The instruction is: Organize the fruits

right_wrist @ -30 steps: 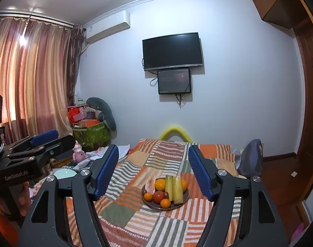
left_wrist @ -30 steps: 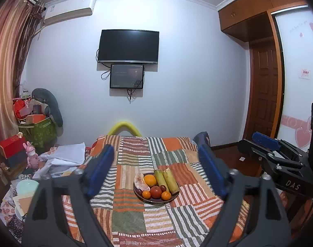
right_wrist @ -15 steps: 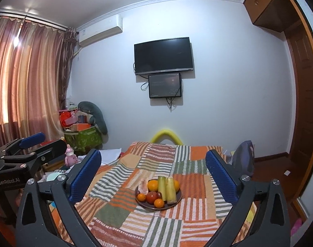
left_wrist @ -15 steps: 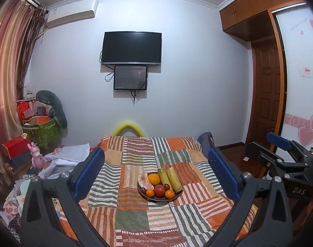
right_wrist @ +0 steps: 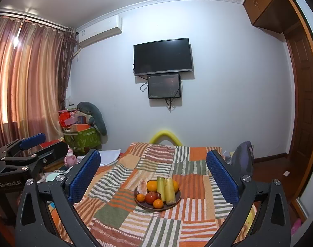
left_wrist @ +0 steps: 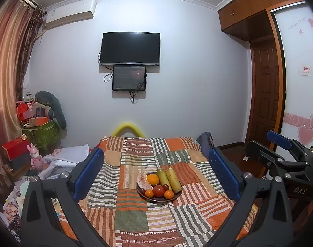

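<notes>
Hand-held grippers [left_wrist: 155, 171] wider; sugarcane [left_wrist: 173, 180] lengthwise.

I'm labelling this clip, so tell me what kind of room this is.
Most likely a bedroom in a home: a bed under a patchwork blanket, a wall-mounted TV, and curtains beside an air conditioner.

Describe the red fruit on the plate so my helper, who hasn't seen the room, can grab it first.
On the striped patchwork bedspread sits a dark round plate of fruit. At its near edge lies the round red fruit, between two small orange fruits, and it is the only red piece there.
</notes>
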`<state>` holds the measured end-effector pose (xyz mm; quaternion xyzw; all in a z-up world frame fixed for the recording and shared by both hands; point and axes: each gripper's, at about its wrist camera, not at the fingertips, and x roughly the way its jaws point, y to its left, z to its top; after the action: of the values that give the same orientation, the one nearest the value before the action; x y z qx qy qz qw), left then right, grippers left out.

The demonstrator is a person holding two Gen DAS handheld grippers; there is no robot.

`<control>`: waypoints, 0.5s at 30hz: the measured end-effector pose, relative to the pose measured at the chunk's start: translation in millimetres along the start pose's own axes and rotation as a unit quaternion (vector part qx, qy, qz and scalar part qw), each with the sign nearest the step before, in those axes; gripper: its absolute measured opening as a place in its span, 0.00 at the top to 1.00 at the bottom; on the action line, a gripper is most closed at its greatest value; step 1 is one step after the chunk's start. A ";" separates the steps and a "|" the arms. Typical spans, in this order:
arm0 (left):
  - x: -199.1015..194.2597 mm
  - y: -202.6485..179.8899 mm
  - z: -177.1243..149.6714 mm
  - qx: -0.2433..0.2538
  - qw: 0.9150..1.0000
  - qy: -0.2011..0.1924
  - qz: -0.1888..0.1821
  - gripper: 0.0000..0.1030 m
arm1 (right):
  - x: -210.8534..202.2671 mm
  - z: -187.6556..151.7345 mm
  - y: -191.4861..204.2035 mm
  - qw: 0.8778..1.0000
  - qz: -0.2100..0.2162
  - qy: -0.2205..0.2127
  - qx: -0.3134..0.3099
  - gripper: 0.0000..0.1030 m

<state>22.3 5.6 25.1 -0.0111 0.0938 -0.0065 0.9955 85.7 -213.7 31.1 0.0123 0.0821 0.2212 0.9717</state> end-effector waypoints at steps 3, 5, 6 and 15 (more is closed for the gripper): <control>0.2 0.0 -0.2 0.000 1.000 0.000 0.001 0.00 | 0.1 -0.1 -0.7 1.000 -0.001 -0.001 0.001 0.00; 0.5 -0.1 -0.5 0.001 1.000 0.001 0.000 0.00 | -0.3 0.4 -1.2 1.000 0.000 0.000 0.002 0.00; 0.6 -0.4 -0.5 0.001 1.000 0.001 0.000 0.00 | 0.2 0.3 -1.3 1.000 0.000 0.000 0.002 0.00; 3.1 -0.7 -1.1 0.002 1.000 0.005 -0.007 0.00 | -2.6 3.3 1.7 1.000 0.000 -0.002 -0.006 0.00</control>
<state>25.1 4.8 23.5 -0.0098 0.0989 -0.0135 0.9950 83.3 -213.3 34.9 0.0074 0.0789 0.2216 0.9719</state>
